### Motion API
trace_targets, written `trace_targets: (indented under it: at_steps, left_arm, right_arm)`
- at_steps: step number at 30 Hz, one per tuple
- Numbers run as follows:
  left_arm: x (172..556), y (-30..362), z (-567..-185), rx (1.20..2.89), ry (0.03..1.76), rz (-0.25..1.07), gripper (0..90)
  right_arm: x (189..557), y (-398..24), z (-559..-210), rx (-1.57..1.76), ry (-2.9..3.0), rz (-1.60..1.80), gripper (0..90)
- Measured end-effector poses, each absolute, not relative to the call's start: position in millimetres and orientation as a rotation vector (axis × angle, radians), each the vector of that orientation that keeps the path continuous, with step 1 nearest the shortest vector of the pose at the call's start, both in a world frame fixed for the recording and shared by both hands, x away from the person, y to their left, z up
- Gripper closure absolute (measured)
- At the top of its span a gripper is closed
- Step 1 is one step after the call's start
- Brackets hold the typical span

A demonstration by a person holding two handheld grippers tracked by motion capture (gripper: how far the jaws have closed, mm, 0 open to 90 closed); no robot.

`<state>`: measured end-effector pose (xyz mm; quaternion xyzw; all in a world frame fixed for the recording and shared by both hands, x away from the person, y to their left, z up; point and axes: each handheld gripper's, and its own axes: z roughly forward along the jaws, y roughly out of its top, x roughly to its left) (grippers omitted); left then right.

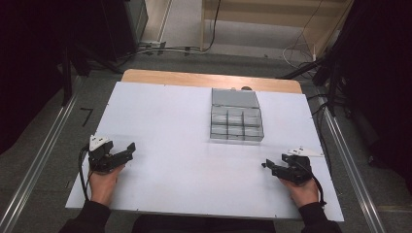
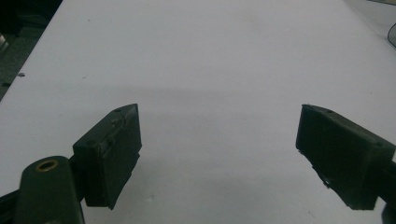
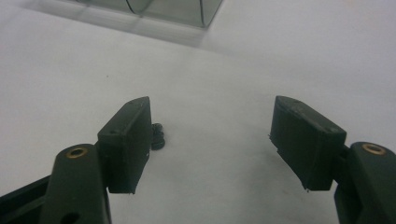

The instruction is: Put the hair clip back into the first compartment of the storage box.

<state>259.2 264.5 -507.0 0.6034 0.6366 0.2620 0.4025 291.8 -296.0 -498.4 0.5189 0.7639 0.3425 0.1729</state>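
The right gripper (image 3: pixel 210 140) rests low over the white table (image 1: pixel 165 126), jaws wide apart and holding nothing; a small black screw (image 3: pixel 158 136) lies just beside its left jaw. The left gripper (image 2: pixel 217 158) gapes equally wide, empty. A clear compartment box (image 1: pixel 236 116) sits farther back.

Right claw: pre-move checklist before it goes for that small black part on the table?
1. Right claw open: ok, jaws stand apart, nothing between the pads.
2. Small black part located: ok, lies on the white table just beside one jaw, outside the gap.
3. Part centred between the jaws: not ok.
4. Compartment box lid open: ok.
5. Box compartments free: cannot tell.
6. Left claw out of the way: ok, open over bare table, far side.
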Motion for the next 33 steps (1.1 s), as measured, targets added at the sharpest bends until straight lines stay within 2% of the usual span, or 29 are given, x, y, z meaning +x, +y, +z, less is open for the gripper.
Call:
trace_targets:
  at_steps: [33]
  left_arm:
    - [260,264,-507,1.527,1.608,0.662,15.0]
  right_arm:
    - [294,-281,-503,1.423,2.263,0.967,48.1]
